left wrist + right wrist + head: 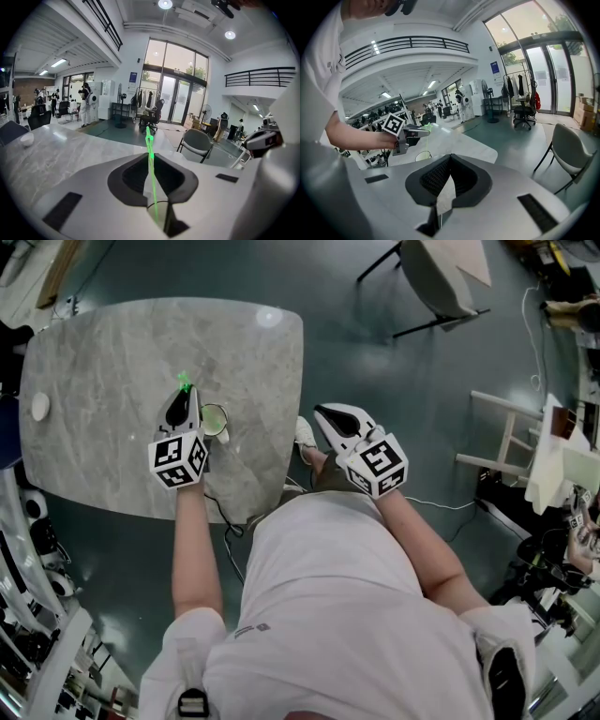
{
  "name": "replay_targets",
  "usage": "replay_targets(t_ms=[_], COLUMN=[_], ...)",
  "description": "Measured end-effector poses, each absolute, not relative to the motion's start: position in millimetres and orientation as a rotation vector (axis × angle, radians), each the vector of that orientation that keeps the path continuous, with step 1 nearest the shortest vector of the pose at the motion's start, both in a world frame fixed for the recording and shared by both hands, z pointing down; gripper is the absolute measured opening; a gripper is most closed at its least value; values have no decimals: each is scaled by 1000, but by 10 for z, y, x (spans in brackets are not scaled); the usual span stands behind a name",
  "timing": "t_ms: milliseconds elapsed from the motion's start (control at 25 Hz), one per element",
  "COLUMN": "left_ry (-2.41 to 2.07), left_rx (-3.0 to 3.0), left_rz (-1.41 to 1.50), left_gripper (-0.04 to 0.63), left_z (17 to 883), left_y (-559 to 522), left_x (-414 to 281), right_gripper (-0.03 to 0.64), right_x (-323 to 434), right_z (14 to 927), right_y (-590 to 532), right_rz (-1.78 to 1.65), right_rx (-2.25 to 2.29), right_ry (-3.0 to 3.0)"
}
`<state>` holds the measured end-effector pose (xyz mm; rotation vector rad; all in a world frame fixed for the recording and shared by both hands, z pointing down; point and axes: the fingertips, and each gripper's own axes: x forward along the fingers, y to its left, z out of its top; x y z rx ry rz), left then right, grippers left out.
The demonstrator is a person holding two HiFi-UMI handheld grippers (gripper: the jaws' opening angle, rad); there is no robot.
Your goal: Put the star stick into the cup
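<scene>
The green star stick (pixel 185 382) is thin and bright, and its star end pokes out past the tips of my left gripper (pixel 183 396), which is shut on it above the marble table (pixel 112 352). Seen from the left gripper view, the stick (pixel 150 159) runs up between the closed jaws of that gripper (pixel 151 157). The clear cup (pixel 214 420) stands on the table just right of the left gripper, and it also shows small in the right gripper view (pixel 423 156). My right gripper (pixel 324 412) hangs off the table's right edge, shut and empty (pixel 449 159).
A small white dish (pixel 40 407) lies near the table's left edge. A grey chair (pixel 441 277) stands on the floor at the far right, and a white frame (pixel 506 432) at the right. Shelving (pixel 28 615) lines the near left.
</scene>
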<state>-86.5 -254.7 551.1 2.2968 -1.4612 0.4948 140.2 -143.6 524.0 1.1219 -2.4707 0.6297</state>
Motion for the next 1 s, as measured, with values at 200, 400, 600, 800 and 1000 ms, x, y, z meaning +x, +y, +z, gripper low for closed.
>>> replay_targets(t_ms=[200, 400, 600, 800, 1000], left_ry=[-1458, -1472, -1488, -1525, -1566], left_rx=[2288, 2276, 2270, 2262, 2254], left_rz=[512, 517, 507, 498, 471], left_gripper=[43, 51, 52, 51, 20], left_z=[5531, 5536, 5457, 5353, 5196], left_y=[-2534, -2515, -2446, -2283, -2040], left_x=[-884, -901, -941, -1016, -1103], right_gripper=[9, 11, 11, 11, 11], right_x=[1399, 1386, 1304, 1164, 963], right_z=[5231, 5226, 5173, 5105, 4977], right_y=[-1435, -1448, -1448, -1449, -1425], right_rz=[627, 620, 608, 585, 544], right_rx=[1122, 1111, 1084, 1031, 954], right_ry=[-2470, -2480, -2502, -2545, -2599])
